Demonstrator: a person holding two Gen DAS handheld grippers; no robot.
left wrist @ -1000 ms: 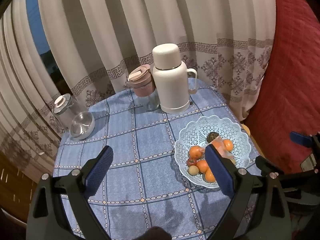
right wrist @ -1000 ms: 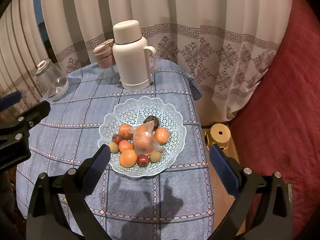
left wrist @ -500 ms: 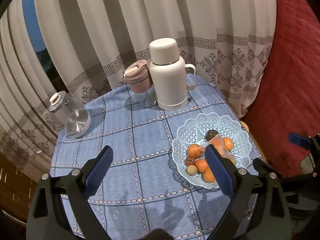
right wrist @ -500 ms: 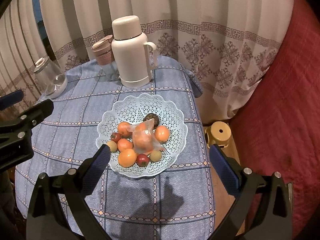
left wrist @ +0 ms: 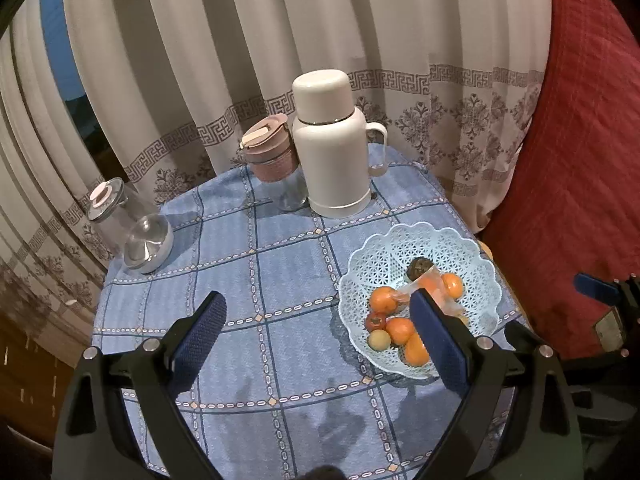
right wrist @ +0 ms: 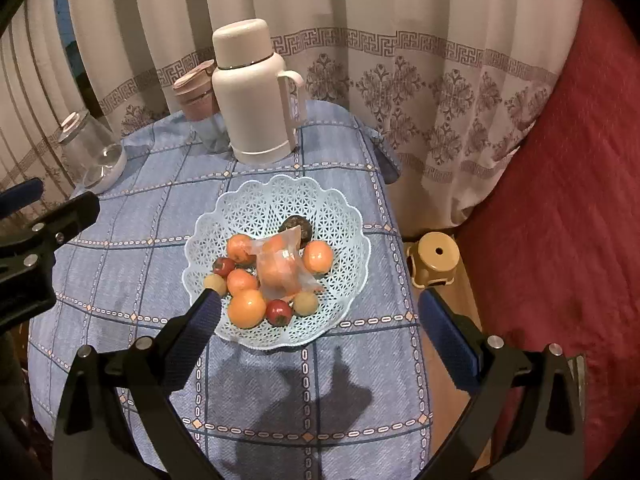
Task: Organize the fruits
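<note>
Both grippers have lifted back; basket (right wrist: 352, 240) sits near tablecloth (right wrist: 140, 208) edge.

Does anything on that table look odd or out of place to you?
One thing: a crumpled clear plastic bag with an orange fruit inside lies on the loose fruit in the bowl. Also, the glass jar near the table's far left edge stands tilted. Nothing looks spilled.

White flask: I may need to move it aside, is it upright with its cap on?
Upright, cap on: the white flask stands on its base on the tablecloth, cap seated on top.
</note>
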